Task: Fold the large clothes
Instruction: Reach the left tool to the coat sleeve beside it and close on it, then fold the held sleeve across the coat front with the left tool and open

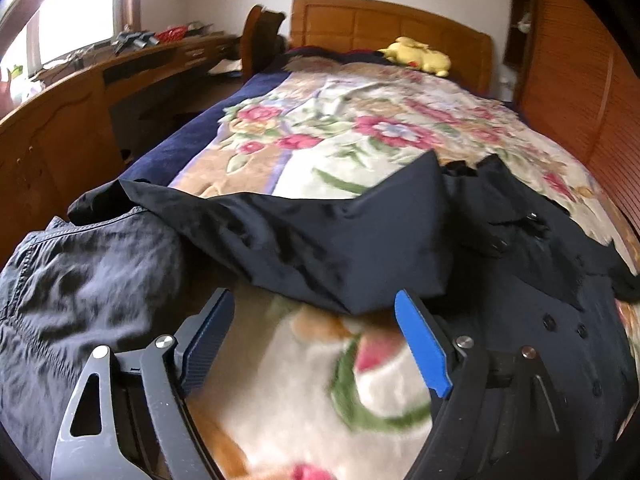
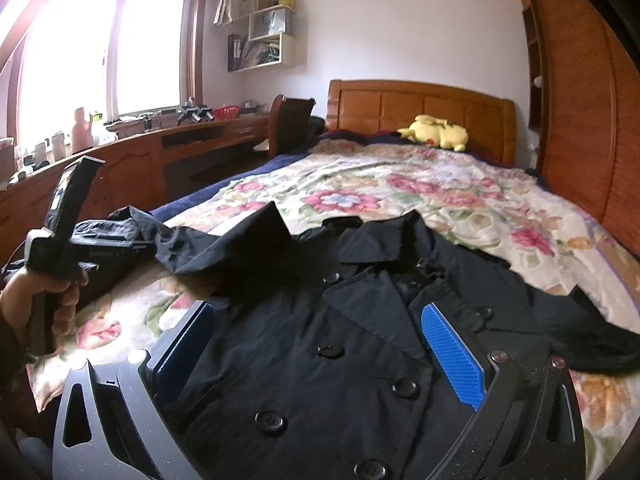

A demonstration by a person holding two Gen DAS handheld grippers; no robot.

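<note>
A large black double-breasted coat (image 2: 340,344) lies front-up on the floral bedspread (image 2: 440,200), collar toward the headboard. One sleeve (image 1: 304,236) lies folded across toward the left edge of the bed. My left gripper (image 1: 316,312) is open and empty, hovering over bare bedspread just before the folded sleeve. It also shows in the right wrist view (image 2: 68,240), held in a hand at the left. My right gripper (image 2: 316,328) is open and empty, just above the coat's buttoned chest.
A yellow plush toy (image 2: 436,132) lies by the wooden headboard (image 2: 420,108). A wooden desk (image 2: 180,148) with clutter runs along the left under the window. A wooden wardrobe (image 2: 580,100) stands on the right. A chair (image 2: 290,120) stands between desk and bed.
</note>
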